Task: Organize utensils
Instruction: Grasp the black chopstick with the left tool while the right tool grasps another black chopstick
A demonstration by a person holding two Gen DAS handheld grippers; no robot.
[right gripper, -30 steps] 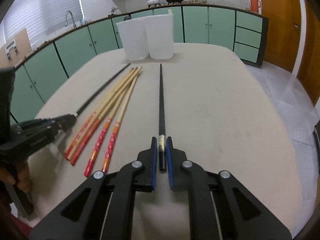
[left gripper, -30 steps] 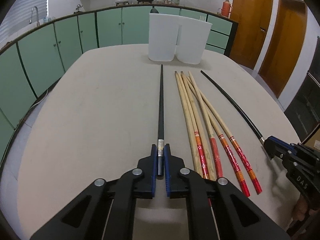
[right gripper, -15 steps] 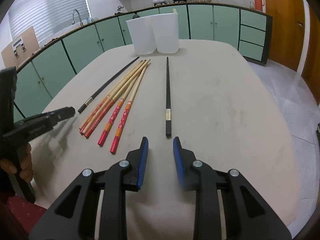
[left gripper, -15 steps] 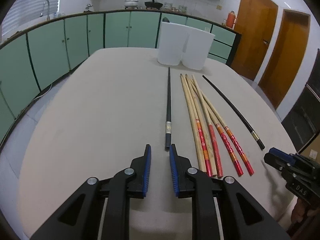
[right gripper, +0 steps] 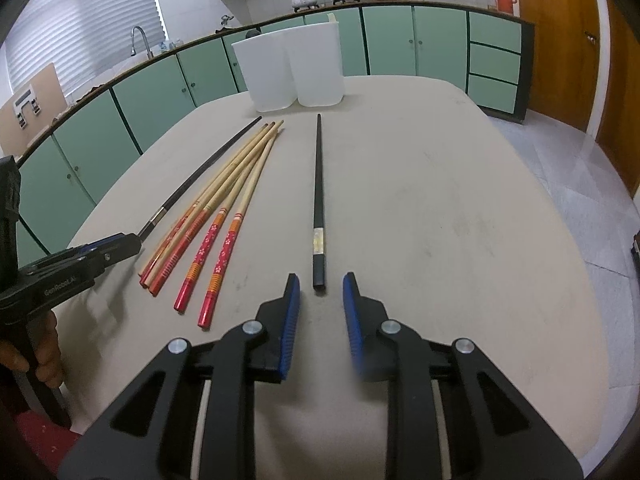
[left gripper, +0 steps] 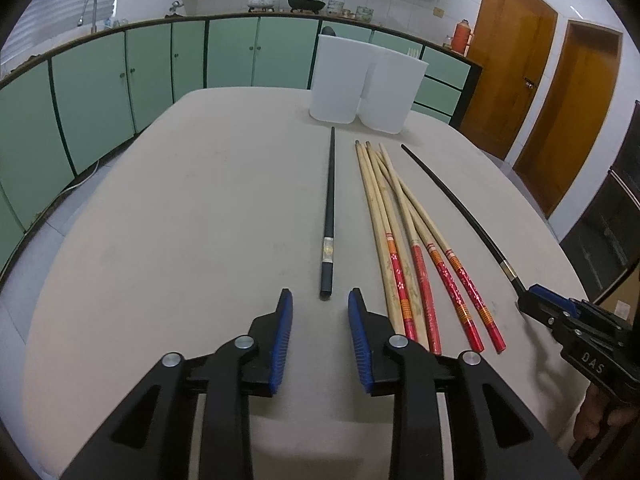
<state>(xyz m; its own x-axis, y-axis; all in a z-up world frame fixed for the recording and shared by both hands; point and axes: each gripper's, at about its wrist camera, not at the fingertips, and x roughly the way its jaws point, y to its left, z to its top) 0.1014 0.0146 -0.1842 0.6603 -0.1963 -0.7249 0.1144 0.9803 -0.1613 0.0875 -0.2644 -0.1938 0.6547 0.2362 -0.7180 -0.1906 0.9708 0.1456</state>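
Two black chopsticks and several wooden chopsticks with red ends lie on the beige table. In the left wrist view my left gripper point(left gripper: 319, 312) is open, just behind the near end of the left black chopstick point(left gripper: 329, 216). The wooden chopsticks point(left gripper: 404, 236) lie to its right, then the second black chopstick point(left gripper: 460, 208). In the right wrist view my right gripper point(right gripper: 319, 292) is open, just behind that second black chopstick point(right gripper: 318, 196). The wooden chopsticks point(right gripper: 224, 208) and the other black chopstick point(right gripper: 208, 172) lie to its left.
Two white plastic containers point(left gripper: 364, 84) stand side by side at the far end of the table point(left gripper: 180, 220); they also show in the right wrist view point(right gripper: 292, 68). Green cabinets ring the room. The table's edges fall away on both sides.
Both grippers opened and let go of their black chopsticks, which now lie on the table. Both grippers then drew back a little.
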